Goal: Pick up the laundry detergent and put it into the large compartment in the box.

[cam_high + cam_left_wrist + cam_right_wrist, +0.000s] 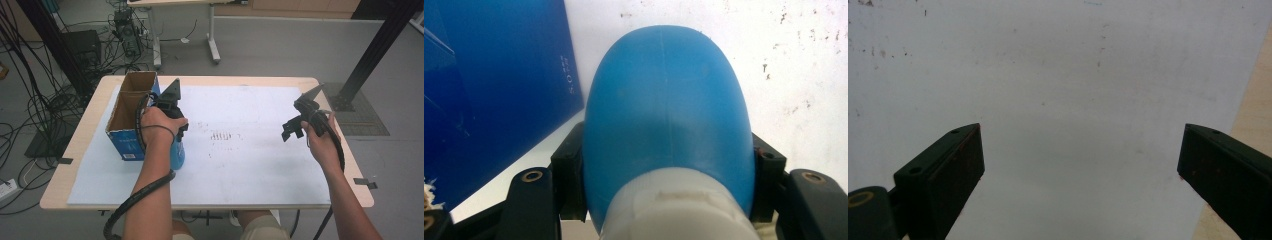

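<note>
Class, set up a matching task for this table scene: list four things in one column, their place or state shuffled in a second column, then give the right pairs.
Column one:
1. left gripper
2. right gripper
3. cardboard box
4. white sheet

Column two:
A. spread flat over the tabletop
B. jaws wide apart, nothing between them
C. standing open-topped at the sheet's left edge
D. jaws closed on the blue bottle

Right pairs: 1-D, 2-B, 3-C, 4-A
</note>
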{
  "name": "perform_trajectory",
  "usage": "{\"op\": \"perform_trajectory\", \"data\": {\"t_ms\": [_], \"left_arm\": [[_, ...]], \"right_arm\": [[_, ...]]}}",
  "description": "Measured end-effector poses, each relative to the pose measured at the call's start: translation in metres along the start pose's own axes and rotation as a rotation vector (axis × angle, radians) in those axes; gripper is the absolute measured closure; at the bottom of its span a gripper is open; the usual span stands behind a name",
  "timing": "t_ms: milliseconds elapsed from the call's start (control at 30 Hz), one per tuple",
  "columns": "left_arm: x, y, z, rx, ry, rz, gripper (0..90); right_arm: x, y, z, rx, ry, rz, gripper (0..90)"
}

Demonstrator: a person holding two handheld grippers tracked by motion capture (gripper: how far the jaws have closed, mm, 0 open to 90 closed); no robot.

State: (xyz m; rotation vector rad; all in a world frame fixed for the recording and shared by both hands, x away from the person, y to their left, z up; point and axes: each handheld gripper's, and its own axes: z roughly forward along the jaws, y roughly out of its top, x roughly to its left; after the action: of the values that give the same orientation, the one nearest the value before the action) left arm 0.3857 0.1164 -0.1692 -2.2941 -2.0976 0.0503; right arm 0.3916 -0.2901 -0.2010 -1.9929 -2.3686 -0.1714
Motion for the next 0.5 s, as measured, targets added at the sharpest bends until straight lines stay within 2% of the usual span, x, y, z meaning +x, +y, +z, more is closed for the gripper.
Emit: {"op": "perform_trajectory", "data": {"t_ms": [500], "left_arm": [[-0.002,0.001,0.0,0.003,0.006,0.007,37.6]], "right_arm": [[-0.002,-0.0018,0.0002,-0.007,-0.003,-0.003,4.9]]}}
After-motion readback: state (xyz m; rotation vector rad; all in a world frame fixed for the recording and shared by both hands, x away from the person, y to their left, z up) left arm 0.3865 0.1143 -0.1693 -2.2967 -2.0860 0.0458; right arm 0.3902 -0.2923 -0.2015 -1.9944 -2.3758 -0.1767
